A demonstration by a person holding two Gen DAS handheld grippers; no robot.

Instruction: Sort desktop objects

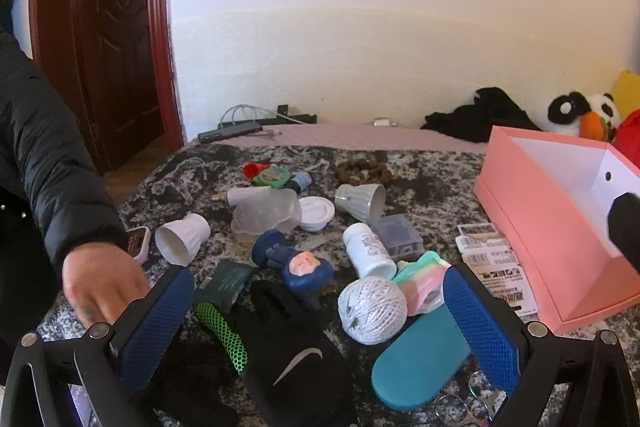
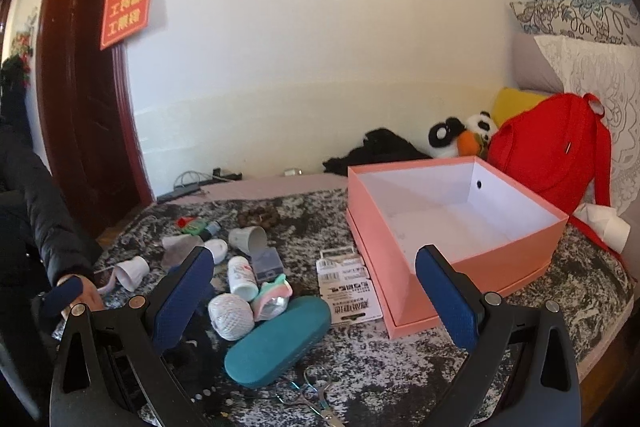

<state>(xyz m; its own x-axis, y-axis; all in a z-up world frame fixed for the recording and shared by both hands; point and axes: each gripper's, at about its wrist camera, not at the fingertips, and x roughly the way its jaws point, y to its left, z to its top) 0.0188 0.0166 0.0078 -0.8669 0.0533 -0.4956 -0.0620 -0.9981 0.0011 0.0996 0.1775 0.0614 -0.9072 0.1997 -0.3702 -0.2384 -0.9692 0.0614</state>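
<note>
Two cups are seen; one case (long axis diagonal) lies between the right gripper's parted fingers; the left gripper gapes likewise.

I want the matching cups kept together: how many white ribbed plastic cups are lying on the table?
2. One white ribbed plastic cup lies on its side at the left near the person's hand; the other lies further back, beside the white round lid. Clutter could hide more.

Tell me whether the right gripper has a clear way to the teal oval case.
Probably yes. The right gripper is open, and the teal oval case lies uncovered in front; only the white string ball sits close beside it.
</note>
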